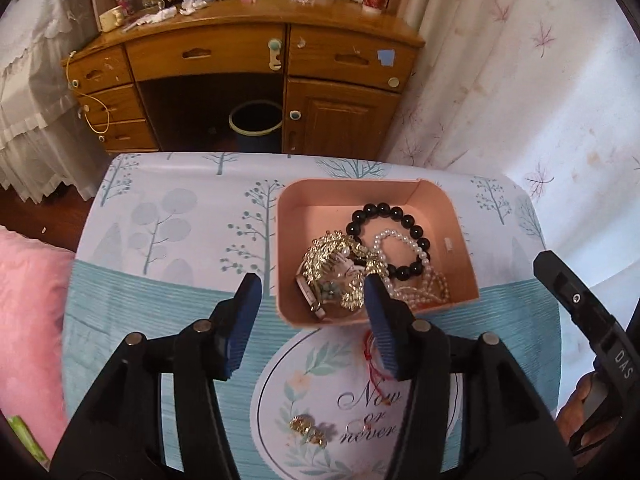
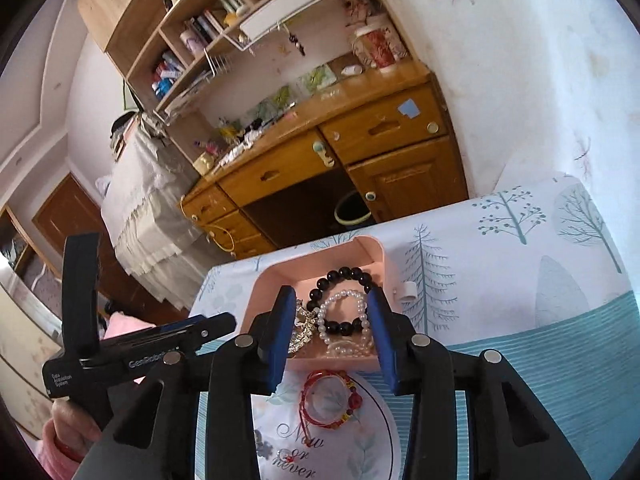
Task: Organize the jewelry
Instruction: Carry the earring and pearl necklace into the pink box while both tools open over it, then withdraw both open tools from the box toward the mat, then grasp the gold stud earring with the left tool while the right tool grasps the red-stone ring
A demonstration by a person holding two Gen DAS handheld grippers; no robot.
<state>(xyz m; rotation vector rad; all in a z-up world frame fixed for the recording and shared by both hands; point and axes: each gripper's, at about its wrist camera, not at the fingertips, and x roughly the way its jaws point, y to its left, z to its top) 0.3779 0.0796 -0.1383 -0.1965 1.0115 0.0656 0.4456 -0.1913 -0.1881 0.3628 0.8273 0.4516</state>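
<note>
Here, your left gripper point(image 1: 312, 312) hovers with its blue pads spread and nothing between them, at the near-left corner of the pink tray point(image 1: 460, 240). The tray sits on the tree-printed tablecloth point(image 1: 160, 240), holding a black bead bracelet point(image 1: 404, 220), a pearl bracelet point(image 1: 416, 248) and tangled gold chains point(image 1: 328, 252). Your right gripper point(image 2: 332, 336) also stands spread and empty over the tray's near wall. Just short of the tray, a red cord bracelet point(image 2: 332, 400) lies loose on the cloth, with gold earrings point(image 1: 308, 430) nearer still. A wooden desk point(image 1: 240, 52) stands beyond the table.
</note>
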